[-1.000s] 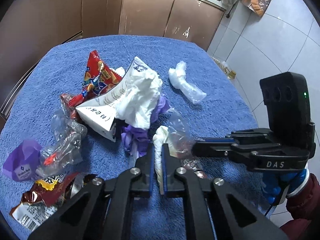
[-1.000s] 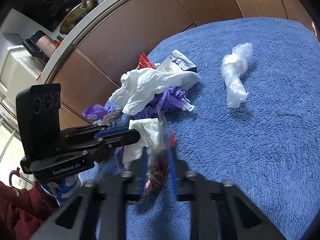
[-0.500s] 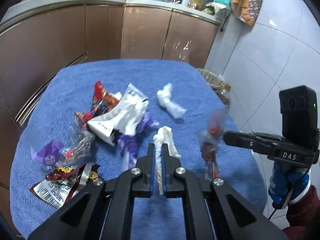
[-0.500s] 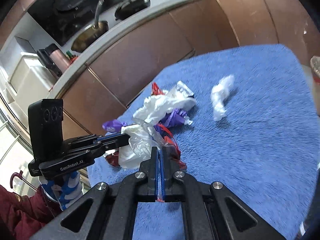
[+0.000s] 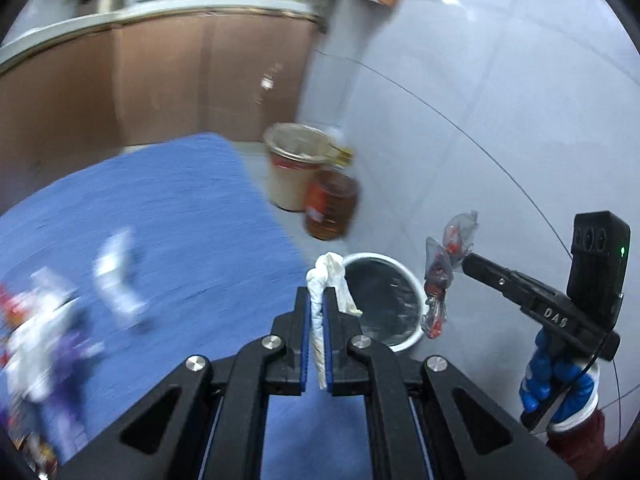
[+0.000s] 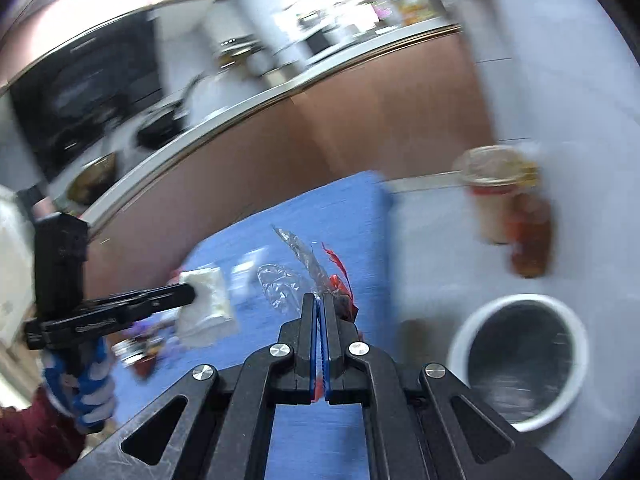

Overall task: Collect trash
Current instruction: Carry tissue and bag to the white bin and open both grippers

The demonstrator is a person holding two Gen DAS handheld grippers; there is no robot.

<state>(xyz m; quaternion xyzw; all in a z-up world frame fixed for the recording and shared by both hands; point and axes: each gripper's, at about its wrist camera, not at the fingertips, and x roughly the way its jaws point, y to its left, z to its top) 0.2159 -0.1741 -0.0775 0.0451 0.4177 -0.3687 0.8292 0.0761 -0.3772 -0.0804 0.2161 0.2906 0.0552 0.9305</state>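
Observation:
My left gripper (image 5: 318,300) is shut on a crumpled white tissue (image 5: 328,276), held up near the right edge of the blue table (image 5: 168,216). My right gripper (image 6: 319,304) is shut on a clear plastic wrapper with red bits (image 6: 316,272); it also shows in the left wrist view (image 5: 444,272), hanging over the floor. A white-rimmed trash bin (image 5: 384,300) with a dark liner stands on the floor just past both grippers; in the right wrist view the bin (image 6: 520,364) is at lower right. More trash (image 5: 44,332) lies blurred on the table at left.
A beige lidded tub (image 5: 294,168) and an amber oil bottle (image 5: 330,204) stand on the grey tiled floor beyond the table corner. Brown kitchen cabinets (image 5: 160,80) run along the back. A white plastic wad (image 5: 118,276) lies on the table.
Both grippers have swung right, off the trash pile, carrying the tissue and the wrapper out past the table edge to above the bin, which has come into view.

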